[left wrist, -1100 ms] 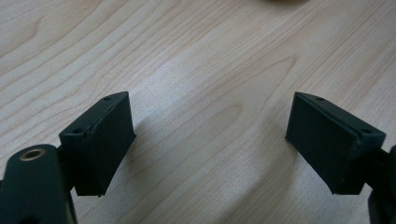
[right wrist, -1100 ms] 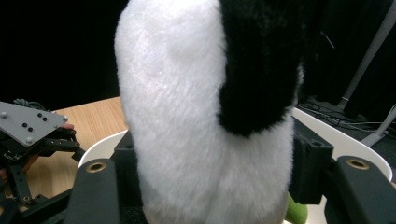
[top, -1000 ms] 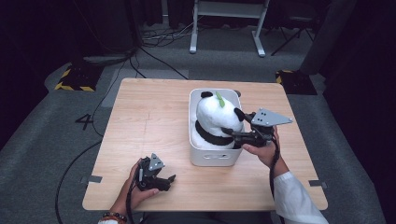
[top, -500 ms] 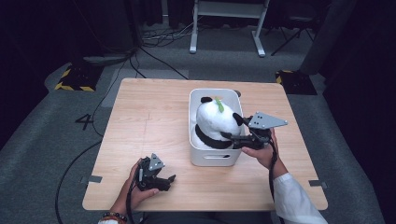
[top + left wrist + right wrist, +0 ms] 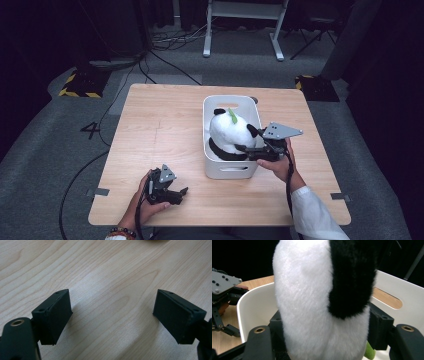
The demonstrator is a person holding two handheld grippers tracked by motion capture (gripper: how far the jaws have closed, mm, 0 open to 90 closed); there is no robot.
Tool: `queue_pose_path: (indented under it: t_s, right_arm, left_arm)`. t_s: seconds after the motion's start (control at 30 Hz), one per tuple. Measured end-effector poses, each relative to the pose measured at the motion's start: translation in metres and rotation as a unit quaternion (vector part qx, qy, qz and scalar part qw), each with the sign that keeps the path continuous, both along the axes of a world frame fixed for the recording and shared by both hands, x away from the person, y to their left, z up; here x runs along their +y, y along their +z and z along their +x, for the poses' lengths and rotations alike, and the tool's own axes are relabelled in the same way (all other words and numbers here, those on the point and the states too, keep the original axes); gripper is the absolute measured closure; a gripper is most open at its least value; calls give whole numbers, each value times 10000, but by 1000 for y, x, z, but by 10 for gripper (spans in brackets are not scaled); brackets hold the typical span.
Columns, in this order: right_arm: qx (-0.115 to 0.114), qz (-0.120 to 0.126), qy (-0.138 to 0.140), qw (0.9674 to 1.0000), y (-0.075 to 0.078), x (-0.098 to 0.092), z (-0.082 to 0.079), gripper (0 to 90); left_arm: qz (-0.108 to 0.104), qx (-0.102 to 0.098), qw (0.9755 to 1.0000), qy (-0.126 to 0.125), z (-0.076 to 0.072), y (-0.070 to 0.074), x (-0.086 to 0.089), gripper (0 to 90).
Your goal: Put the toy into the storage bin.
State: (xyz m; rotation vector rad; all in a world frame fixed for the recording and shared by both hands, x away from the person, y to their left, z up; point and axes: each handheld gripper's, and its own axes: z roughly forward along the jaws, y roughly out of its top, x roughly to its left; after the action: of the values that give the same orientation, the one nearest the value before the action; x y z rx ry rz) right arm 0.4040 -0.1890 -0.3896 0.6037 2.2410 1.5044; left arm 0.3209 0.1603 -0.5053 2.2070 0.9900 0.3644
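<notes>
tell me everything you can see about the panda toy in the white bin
The panda plush is soft and furry, mostly white with black ears and limbs and a green leaf-like piece on top. It sits inside the white bin on the wooden table, its upper half rising above the rim. The right gripper is clamped on its body, one jaw on either side.

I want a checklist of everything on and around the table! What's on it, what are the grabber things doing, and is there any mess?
Surface: pale wooden table, bare grain under the left gripper.
Job's things: black-and-white plush panda toy in the white plastic bin.
Clutter: nothing seen.
Grippers: left gripper open, low over the table's near edge, holding nothing; right gripper shut on the panda, one jaw on each side.
Cables: black cable on the floor to the left.
Surroundings: grey carpet, white metal stand, yellow-black striped blocks.
</notes>
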Motion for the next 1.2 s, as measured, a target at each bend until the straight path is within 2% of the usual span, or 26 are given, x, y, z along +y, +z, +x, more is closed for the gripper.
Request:
queue_pose_path:
  t_s: [0.7,0.87,1.2]
  right_arm:
    - [254,-35,8,9997,1,-3,4,225]
    - [215,-205,65,9995,2,0,1,193]
    - [201,-270,-26,9994,4,1,-1,141]
  left_arm:
    - [-2,-4,10000,2,0,0,0,152]
    - [2,-4,10000,5,0,0,0,151]
    - [3,1,10000,4,0,0,0,151]
